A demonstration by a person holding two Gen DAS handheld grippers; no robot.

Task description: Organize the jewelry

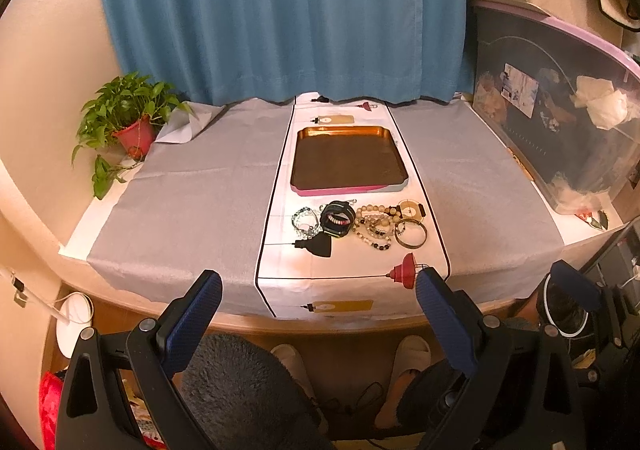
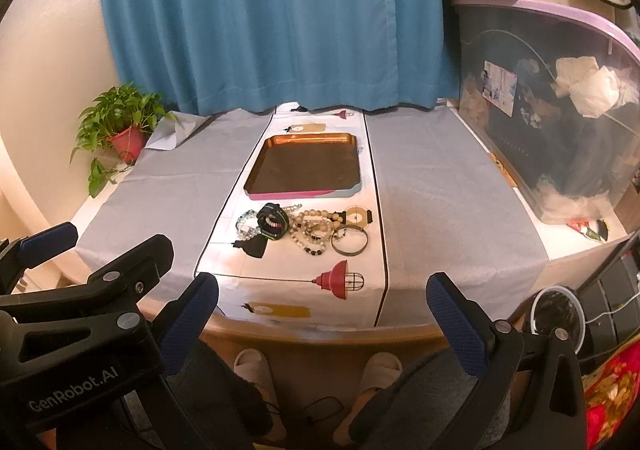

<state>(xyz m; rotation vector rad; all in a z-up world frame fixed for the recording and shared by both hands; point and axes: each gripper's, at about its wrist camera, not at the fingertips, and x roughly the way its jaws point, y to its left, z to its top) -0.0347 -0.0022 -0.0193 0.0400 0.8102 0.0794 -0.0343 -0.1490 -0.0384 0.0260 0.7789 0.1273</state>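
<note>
My two black blue-padded grippers, left (image 1: pixel 318 286) & right (image 2: pixel 323 288), jaws wide apart, empty. Tangled bead-bracelet pile (image 1: pixel 372 228) looks light, slippery; I'd pinch the stiff gold metal bangle (image 1: pixel 411 233) at its rim.

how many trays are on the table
1. A single rectangular copper-coloured tray with a pink underside sits on the white printed runner, just behind the jewelry pile. Nothing lies in it. No other tray shows in either view.

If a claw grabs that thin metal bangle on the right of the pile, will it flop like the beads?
Probably not: the metal bangle looks like one rigid hoop, so it should keep its shape. Its smooth, thin rim may slip between pads. It overlaps a beaded bracelet, which might drag along.
</note>
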